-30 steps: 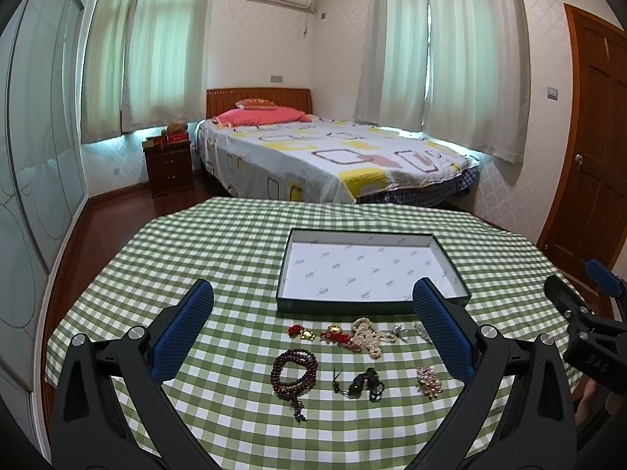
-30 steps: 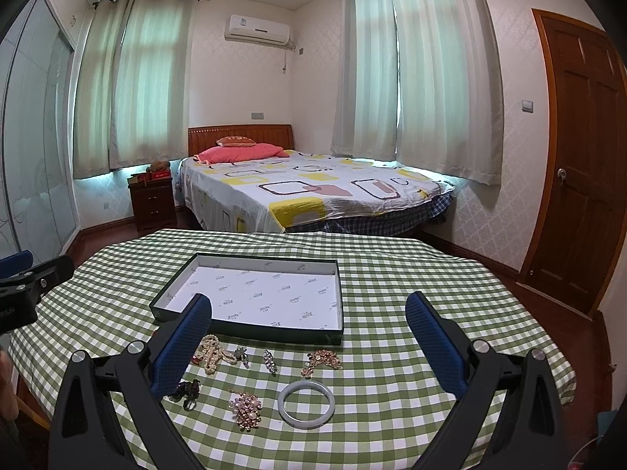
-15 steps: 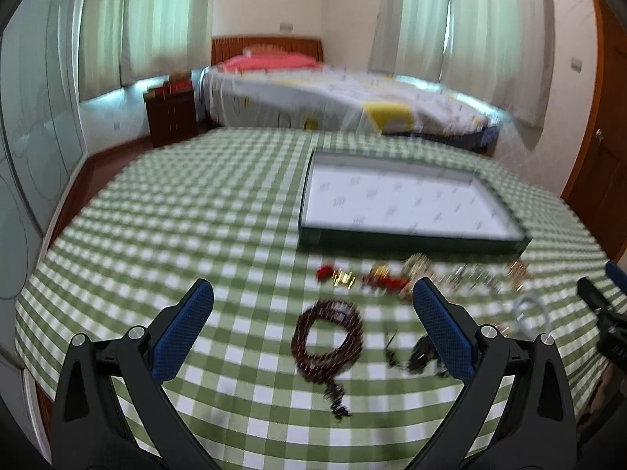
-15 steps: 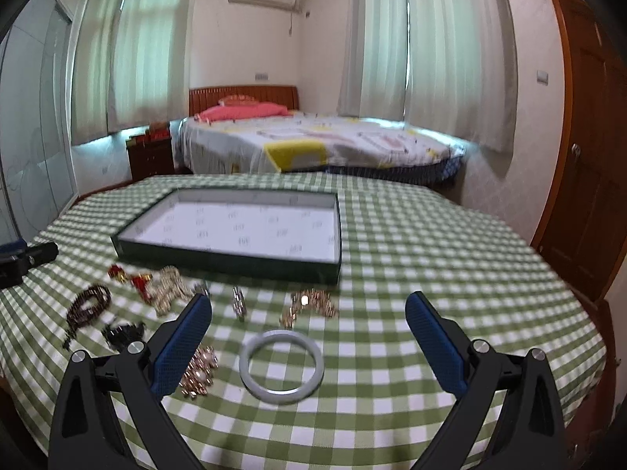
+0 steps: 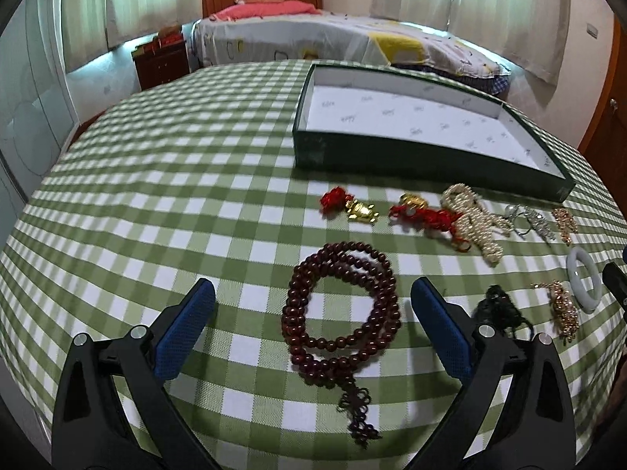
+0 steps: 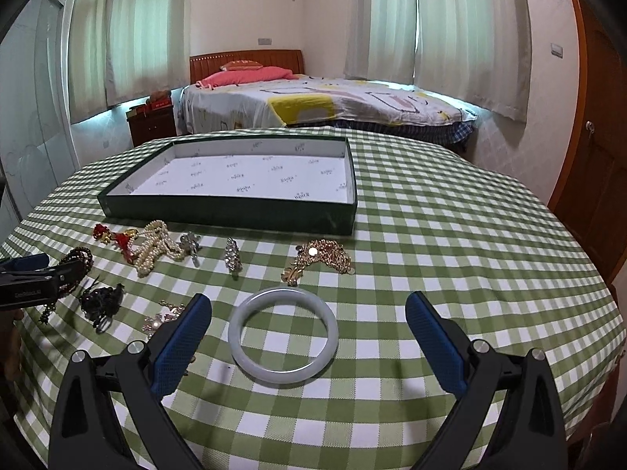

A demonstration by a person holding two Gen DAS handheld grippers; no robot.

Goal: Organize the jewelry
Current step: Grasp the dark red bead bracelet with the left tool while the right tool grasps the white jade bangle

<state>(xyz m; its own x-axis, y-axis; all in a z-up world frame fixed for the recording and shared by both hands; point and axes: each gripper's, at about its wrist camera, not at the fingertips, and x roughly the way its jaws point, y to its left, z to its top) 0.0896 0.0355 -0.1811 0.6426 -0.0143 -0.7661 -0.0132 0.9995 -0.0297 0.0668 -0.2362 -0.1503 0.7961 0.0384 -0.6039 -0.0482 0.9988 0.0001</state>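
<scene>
Round table (image 6: 450, 235) under green-white check cloth. Dark green tray (image 6: 219, 213) with white lining at 12 o'clock, nothing in it. Loose jewelry in front: dark red bead mala (image 5: 341, 309) at 8, pearl strand (image 6: 154, 246) at 10, pale jade bangle (image 6: 283, 335) at 6, gold chain piece (image 6: 325, 258) near centre, black piece (image 6: 100, 299) at 8.

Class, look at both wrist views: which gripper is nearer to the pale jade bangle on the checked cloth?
Right. The right gripper is open with the bangle lying between its fingers; the left gripper straddles the dark red bead string, further left across the table.
</scene>
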